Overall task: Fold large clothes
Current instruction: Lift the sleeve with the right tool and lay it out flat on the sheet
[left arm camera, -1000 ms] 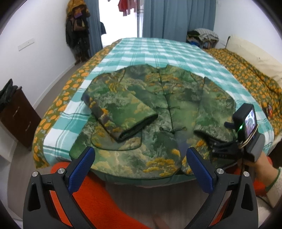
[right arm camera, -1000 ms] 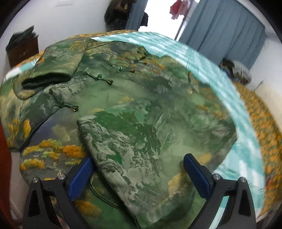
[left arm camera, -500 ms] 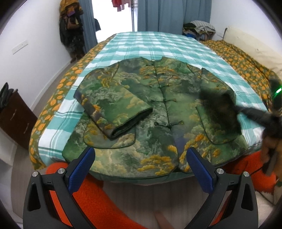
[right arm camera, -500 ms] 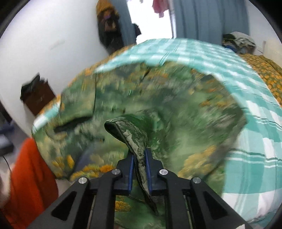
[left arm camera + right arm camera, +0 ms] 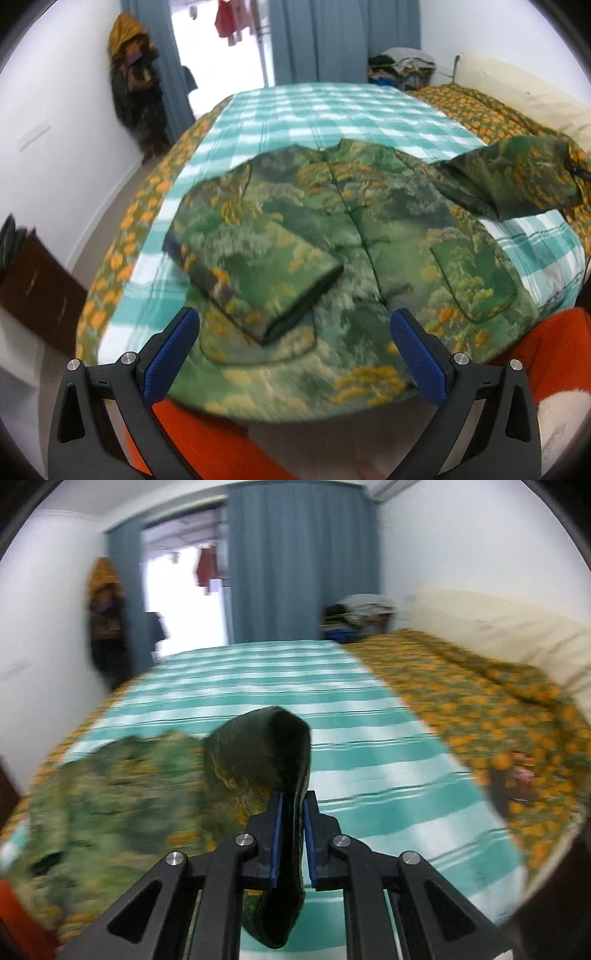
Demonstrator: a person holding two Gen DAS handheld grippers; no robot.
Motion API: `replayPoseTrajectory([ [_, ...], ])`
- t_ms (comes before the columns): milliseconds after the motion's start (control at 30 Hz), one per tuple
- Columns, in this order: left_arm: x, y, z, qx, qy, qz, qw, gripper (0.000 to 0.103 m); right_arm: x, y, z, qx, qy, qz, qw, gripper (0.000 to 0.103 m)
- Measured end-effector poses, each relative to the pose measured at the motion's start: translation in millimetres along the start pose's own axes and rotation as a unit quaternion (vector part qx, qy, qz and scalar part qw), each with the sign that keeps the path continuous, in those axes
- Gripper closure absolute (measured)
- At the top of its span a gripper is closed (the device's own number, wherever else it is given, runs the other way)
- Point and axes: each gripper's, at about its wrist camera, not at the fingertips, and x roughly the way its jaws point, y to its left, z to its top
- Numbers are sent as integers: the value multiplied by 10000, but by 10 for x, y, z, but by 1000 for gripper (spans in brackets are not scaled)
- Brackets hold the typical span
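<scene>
A green and orange patterned jacket (image 5: 362, 236) lies front up on the bed. Its left sleeve (image 5: 266, 280) is folded across the chest. Its right sleeve (image 5: 517, 177) is lifted and stretched out to the right, above the bedding. My right gripper (image 5: 293, 812) is shut on that sleeve's cuff (image 5: 273, 753), which curls over the jaws. My left gripper (image 5: 295, 328) is open and empty, hovering over the jacket's near hem.
The bed has a teal checked cover (image 5: 332, 107) and an orange flowered blanket (image 5: 480, 701) with a cream pillow (image 5: 517, 635) on the right. A dark cabinet (image 5: 33, 288) stands left. An orange cloth (image 5: 554, 350) lies below the near edge. Curtains (image 5: 295, 561) hang behind.
My right gripper closed on the right sleeve's cuff, lifted it off the jacket and swung it out to the right. My left gripper stayed open and moved closer over the hem.
</scene>
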Motion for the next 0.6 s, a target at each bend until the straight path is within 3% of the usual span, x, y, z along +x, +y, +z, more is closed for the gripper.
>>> replayPoseTrajectory([
  [33,40,31,38,44,-21,-25,10000,0,66,-102,-29,-17,69,-428,9991,70],
  [67,100,70,83,88,-13,-62,9999,0,91,-172,-61,3,111,-723,9973,63],
  [133,241,128,156,179,88,-205,9996,0,34,-302,-183,258,78,-919,9954,57],
  [267,718,152,225,673,538,-533,9949,0,-120,-123,-584,375,313,-414,9979,54],
  [367,1124,46,167,1307,807,-597,9863,0,-299,118,-900,412,399,83,9983,54],
  [500,1541,-126,36,1902,1089,-393,9749,0,-497,465,-1305,595,575,578,9949,53],
  [567,1713,-143,-3,1929,1224,-179,9734,2,-513,619,-1443,727,715,804,9915,53],
  [600,1775,-111,-5,1796,1265,-119,9755,20,-506,671,-1492,749,774,892,9902,53],
])
